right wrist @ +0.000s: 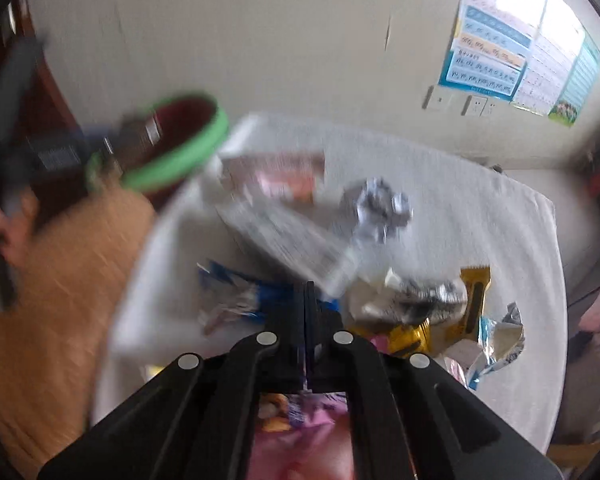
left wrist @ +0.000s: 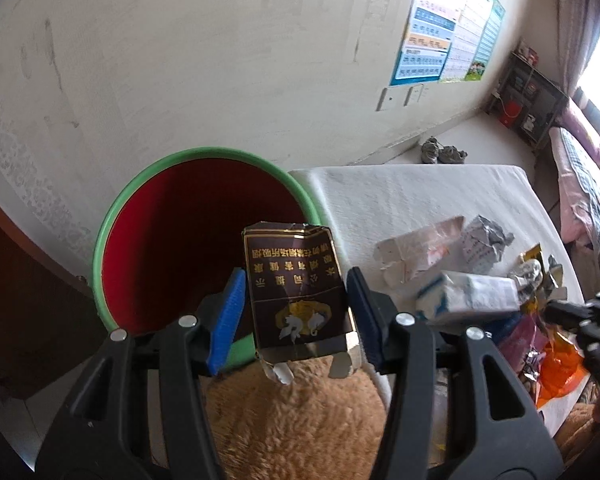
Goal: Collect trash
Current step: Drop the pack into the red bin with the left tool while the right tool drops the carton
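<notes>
My left gripper (left wrist: 296, 280) is shut on a dark brown cigarette pack (left wrist: 296, 296), its blue pads pressing both sides. The pack hangs over the near rim of a bin (left wrist: 112, 220) with a green rim and a red inside. In the blurred right wrist view that bin (right wrist: 180, 160) sits at upper left, with the left gripper and pack (right wrist: 140, 136) beside it. My right gripper (right wrist: 306, 288) is shut above a heap of trash on the white table (right wrist: 500, 220); I see nothing between its tips. A pink wrapper (right wrist: 300, 432) lies beneath it.
On the table lie a white-and-blue box (left wrist: 468, 296), crumpled silver paper (left wrist: 484, 244), a torn pale box (left wrist: 420, 252), gold wrappers (right wrist: 472, 304), a blue wrapper (right wrist: 236, 296) and an orange bag (left wrist: 560, 368). Orange fluffy fabric (left wrist: 300, 420) lies below. Shoes (left wrist: 440, 152) stand by the wall.
</notes>
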`<act>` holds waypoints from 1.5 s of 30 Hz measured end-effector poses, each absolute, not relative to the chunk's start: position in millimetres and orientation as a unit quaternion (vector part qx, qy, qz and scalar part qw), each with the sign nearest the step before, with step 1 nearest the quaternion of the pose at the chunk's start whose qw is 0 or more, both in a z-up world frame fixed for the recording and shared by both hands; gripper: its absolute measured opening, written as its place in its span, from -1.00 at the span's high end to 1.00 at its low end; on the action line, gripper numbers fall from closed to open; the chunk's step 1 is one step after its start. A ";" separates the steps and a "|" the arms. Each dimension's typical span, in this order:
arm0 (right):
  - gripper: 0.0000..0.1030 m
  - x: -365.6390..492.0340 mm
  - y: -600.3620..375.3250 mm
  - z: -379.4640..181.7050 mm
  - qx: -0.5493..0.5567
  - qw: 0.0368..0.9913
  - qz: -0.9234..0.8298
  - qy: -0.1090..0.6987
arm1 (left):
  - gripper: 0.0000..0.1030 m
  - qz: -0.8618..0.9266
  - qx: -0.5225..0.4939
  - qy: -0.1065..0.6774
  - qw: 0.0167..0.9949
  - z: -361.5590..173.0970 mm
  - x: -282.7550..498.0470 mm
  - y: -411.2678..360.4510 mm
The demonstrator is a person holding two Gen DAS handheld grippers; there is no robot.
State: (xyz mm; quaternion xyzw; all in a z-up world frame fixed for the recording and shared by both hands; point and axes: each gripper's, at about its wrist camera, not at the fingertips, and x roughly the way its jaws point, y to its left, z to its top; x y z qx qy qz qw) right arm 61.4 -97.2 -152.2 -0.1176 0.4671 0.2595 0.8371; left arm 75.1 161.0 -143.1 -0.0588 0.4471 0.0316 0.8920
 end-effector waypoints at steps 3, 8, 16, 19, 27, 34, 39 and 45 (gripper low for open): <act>0.83 71.2 -81.3 -145.1 -0.146 0.839 0.247 0.462 | 0.04 0.036 -0.071 0.452 0.888 -145.9 76.4 168.8; -0.25 87.5 -57.1 -171.9 -0.210 0.811 0.259 0.481 | 0.04 0.034 -0.081 0.453 0.887 -147.5 76.4 175.3; -0.30 108.5 -20.6 -223.3 -0.310 0.745 0.279 0.521 | 0.04 0.028 -0.101 0.462 0.880 -154.3 79.7 183.2; -0.12 104.8 -9.8 -236.2 -0.360 0.727 0.279 0.514 | 0.04 0.028 -0.104 0.462 0.880 -154.0 80.5 187.1; 0.17 97.1 -11.0 -186.4 -0.283 0.760 0.316 0.493 | 0.04 0.049 -0.100 0.437 0.892 -141.5 81.4 205.2; 0.17 122.4 20.7 -123.3 -0.114 0.818 0.339 0.450 | 0.04 0.090 -0.105 0.433 0.891 -142.7 85.0 236.7; 0.17 151.0 69.3 -116.4 -0.018 0.815 0.360 0.455 | 0.04 0.116 -0.123 0.435 0.884 -147.9 84.1 260.9; 0.00 174.1 106.7 -126.2 0.032 0.803 0.368 0.467 | -0.36 0.129 -0.150 0.431 0.881 -153.2 83.8 279.8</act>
